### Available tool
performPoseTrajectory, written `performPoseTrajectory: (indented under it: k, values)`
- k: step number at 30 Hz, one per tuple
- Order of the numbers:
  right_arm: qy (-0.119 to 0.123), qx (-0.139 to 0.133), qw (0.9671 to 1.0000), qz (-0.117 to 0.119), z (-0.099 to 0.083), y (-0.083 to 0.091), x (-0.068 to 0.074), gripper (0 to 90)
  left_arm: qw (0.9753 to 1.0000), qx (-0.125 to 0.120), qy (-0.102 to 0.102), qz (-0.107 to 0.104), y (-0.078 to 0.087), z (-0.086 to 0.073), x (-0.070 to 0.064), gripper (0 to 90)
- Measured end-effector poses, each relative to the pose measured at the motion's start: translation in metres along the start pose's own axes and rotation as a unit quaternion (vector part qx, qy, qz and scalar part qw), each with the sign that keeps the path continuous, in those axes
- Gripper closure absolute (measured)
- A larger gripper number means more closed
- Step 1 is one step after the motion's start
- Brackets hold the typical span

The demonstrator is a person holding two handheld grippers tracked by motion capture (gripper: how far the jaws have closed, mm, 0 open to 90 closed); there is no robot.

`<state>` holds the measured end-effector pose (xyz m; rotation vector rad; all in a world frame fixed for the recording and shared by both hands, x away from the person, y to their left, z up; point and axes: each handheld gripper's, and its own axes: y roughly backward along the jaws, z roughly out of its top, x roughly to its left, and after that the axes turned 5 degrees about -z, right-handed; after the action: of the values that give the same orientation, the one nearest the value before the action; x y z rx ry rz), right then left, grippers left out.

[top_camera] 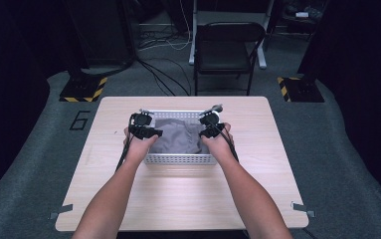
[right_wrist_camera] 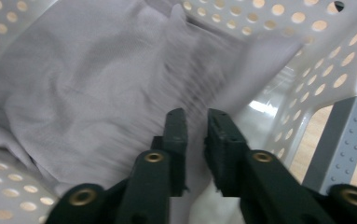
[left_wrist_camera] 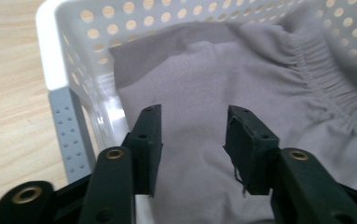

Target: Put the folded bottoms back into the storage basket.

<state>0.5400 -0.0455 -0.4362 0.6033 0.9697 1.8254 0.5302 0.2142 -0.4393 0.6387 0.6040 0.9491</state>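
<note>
A grey cloth point(top_camera: 178, 135) lies crumpled inside a white perforated basket point(top_camera: 178, 159) at the middle of the wooden table point(top_camera: 188, 199). My left gripper point(top_camera: 145, 125) hovers at the basket's left end. In the left gripper view it point(left_wrist_camera: 194, 126) is open just above the cloth point(left_wrist_camera: 213, 70), near the basket wall point(left_wrist_camera: 55, 56), with nothing between its jaws. My right gripper point(top_camera: 210, 124) is at the basket's right end. In the right gripper view its jaws point(right_wrist_camera: 196, 123) are drawn close together on a ridge of the cloth point(right_wrist_camera: 73, 93), beside the basket's corner point(right_wrist_camera: 316, 60).
A black folding chair point(top_camera: 228, 50) stands on the floor beyond the table's far edge, with cables around it. Bare tabletop surrounds the basket on all sides. Black stands with yellow-striped bases point(top_camera: 83, 89) sit at the far left and far right.
</note>
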Motion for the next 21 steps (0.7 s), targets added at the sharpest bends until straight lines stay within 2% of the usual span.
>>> performPoseTrajectory:
  k: [5, 7, 9, 10, 13, 14, 16, 17, 21]
  values:
    - [0.003, 0.002, 1.0, -0.006, 0.0, 0.001, -0.001, 68.0, 1.0, 0.0, -0.002, 0.003, 0.005, -0.001, 0.003, 50.2]
    - [0.003, -0.001, 1.0, -0.006, 0.0, 0.001, 0.0, 65.9, 1.0, -0.005, 0.005, 0.003, 0.007, -0.003, 0.003, 48.4]
    - [0.001, -0.003, 1.0, -0.006, 0.0, 0.001, 0.001, 63.6, 1.0, 0.001, 0.0, 0.003, 0.009, -0.003, 0.005, 47.8]
    - [0.003, -0.002, 1.0, -0.007, 0.0, 0.002, 0.001, 61.7, 1.0, 0.003, 0.008, 0.002, 0.01, -0.004, 0.005, 47.3]
    - [0.007, -0.005, 1.0, -0.005, -0.001, 0.003, 0.002, 56.2, 1.0, 0.0, 0.004, -0.001, 0.014, -0.004, 0.006, 47.2]
    - [0.006, -0.006, 1.0, -0.004, 0.0, 0.003, 0.003, 54.2, 1.0, 0.0, -0.004, -0.001, 0.015, -0.003, 0.007, 47.2]
    - [0.008, -0.006, 0.9999, -0.005, 0.0, 0.005, 0.003, 50.0, 1.0, -0.002, -0.003, -0.004, 0.018, -0.002, 0.007, 46.7]
    - [0.011, -0.008, 0.9999, -0.004, 0.0, 0.005, 0.003, 49.2, 1.0, -0.006, 0.001, -0.004, 0.018, -0.003, 0.006, 46.6]
    - [0.01, -0.011, 0.9999, -0.003, -0.001, 0.008, 0.003, 46.5, 1.0, -0.005, -0.006, -0.004, 0.02, -0.003, 0.005, 46.5]
